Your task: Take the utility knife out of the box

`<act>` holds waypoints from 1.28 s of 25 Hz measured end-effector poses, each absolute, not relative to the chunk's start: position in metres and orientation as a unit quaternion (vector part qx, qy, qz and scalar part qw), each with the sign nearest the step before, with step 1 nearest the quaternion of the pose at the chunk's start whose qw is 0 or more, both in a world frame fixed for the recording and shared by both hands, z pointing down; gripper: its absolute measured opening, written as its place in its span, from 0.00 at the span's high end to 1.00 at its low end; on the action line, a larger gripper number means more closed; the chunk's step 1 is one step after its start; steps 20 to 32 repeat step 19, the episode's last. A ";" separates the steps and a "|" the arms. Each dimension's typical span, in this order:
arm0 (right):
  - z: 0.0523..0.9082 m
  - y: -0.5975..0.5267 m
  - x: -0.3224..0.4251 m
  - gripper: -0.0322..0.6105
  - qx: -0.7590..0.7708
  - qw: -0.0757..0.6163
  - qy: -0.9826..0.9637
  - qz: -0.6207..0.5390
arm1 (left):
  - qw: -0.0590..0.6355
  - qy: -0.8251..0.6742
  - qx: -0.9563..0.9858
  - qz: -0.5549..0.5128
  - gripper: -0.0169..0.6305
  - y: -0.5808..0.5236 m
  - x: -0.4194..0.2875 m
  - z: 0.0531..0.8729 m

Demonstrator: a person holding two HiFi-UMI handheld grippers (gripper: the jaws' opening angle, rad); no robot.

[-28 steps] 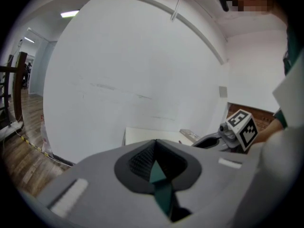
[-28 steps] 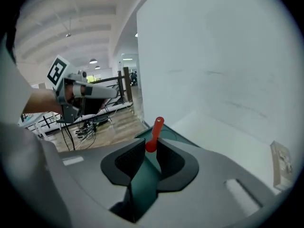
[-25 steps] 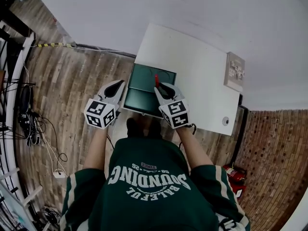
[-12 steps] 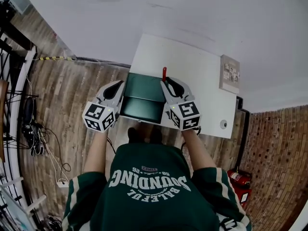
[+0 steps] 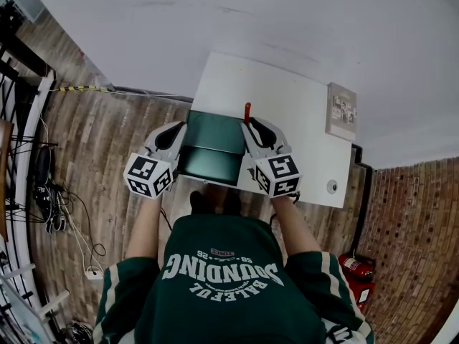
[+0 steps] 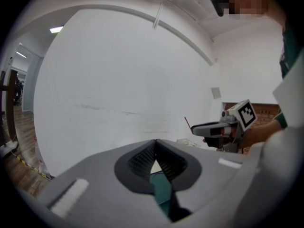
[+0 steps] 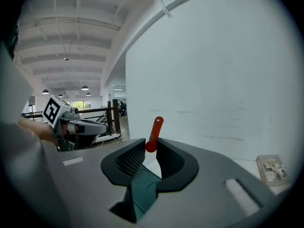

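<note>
Right gripper view: right gripper (image 7: 148, 148) clamped narrow on red utility knife (image 7: 155, 133), knife poking up past the tips. Head view: knife over far right corner of green box (image 5: 214, 146). Left gripper (image 6: 155, 144) pinched together, nothing between jaws, just beside box's left edge. Box at near edge of white table (image 5: 294, 95); small card (image 5: 343, 111) well right of box.
</note>
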State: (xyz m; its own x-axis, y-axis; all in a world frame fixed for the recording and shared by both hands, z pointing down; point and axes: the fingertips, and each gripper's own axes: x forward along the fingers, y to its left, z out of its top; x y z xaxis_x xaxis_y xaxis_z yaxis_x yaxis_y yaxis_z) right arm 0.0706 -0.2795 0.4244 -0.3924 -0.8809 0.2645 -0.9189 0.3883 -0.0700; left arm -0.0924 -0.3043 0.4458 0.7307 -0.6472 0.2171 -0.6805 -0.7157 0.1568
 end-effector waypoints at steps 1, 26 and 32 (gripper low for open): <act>0.425 -0.280 0.071 0.83 0.543 0.092 -0.828 0.103 | 0.114 -0.360 0.923 0.074 0.90 -0.305 -0.092 0.446; 0.432 -0.281 0.065 0.83 0.535 0.098 -0.832 0.109 | 0.125 -0.361 0.921 0.076 0.90 -0.308 -0.091 0.454; 0.432 -0.281 0.065 0.83 0.535 0.098 -0.832 0.109 | 0.125 -0.361 0.921 0.076 0.90 -0.308 -0.091 0.454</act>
